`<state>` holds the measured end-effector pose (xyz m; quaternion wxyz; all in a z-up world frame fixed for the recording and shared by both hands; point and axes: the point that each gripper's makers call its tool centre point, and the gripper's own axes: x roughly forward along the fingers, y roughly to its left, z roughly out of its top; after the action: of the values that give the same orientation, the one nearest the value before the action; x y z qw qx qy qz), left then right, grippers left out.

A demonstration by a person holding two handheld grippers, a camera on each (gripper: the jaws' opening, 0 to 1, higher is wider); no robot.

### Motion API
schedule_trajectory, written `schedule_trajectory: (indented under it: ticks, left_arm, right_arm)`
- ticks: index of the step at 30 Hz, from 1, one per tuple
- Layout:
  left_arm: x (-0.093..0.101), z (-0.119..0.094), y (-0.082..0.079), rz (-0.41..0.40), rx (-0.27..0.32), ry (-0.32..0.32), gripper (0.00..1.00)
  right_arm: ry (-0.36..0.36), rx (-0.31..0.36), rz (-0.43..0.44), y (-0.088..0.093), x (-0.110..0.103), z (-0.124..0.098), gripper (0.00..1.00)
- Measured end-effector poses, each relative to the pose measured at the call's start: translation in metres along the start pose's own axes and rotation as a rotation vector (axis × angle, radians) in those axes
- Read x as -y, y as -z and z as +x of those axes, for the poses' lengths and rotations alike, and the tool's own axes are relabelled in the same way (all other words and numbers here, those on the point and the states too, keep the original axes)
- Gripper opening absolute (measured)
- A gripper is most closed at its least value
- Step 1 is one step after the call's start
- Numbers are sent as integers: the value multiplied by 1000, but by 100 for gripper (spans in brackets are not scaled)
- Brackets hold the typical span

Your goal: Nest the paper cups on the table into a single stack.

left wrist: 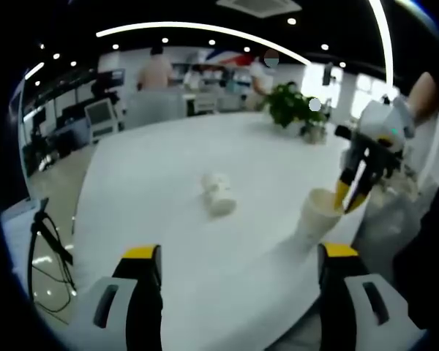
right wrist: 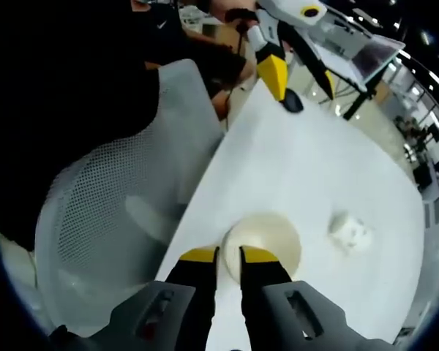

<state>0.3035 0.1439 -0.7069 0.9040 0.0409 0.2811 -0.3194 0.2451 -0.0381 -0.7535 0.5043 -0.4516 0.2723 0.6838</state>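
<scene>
- While the right gripper (right wrist: 228,252) pinches the upright cup's (right wrist: 267,241) thin rim near the table (right wrist: 336,168) edge, we see its jaws narrow.
- We see the left gripper (left wrist: 240,252) jaws wide, holding nothing.
- We see crumpled white cups (left wrist: 219,194) lying mid-table, smooth and glossy.

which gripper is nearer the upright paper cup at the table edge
Right. The right gripper pinches the rim of the upright paper cup; the left gripper hangs open short of it, apart.
</scene>
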Motion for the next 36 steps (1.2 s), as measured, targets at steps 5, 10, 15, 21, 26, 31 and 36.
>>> schedule_trajectory:
  ticks: [5, 10, 15, 21, 26, 31, 36]
  left_arm:
    - [-1, 0, -1, 0, 1, -3, 87]
    - [0, 1, 0, -3, 2, -1, 87]
    - [0, 2, -1, 1, 2, -3, 87]
    - [-6, 2, -5, -4, 10, -10, 87]
    - [-6, 2, -6, 0, 9, -8, 87]
    - [-6, 2, -7, 5, 7, -6, 87]
    - [-8, 1, -8, 5, 8, -9, 87]
  right_arm:
    - [6, 0, 5, 1, 2, -1, 9]
    - [8, 73, 93, -4, 3, -7, 11]
    - [26, 126, 146, -8, 6, -16, 16]
    - [81, 244, 265, -14, 16, -29, 28]
    - [142, 339, 386, -14, 28, -41, 37]
    - [223, 430, 525, -6, 47, -55, 43]
    - [320, 491, 634, 5, 62, -74, 50]
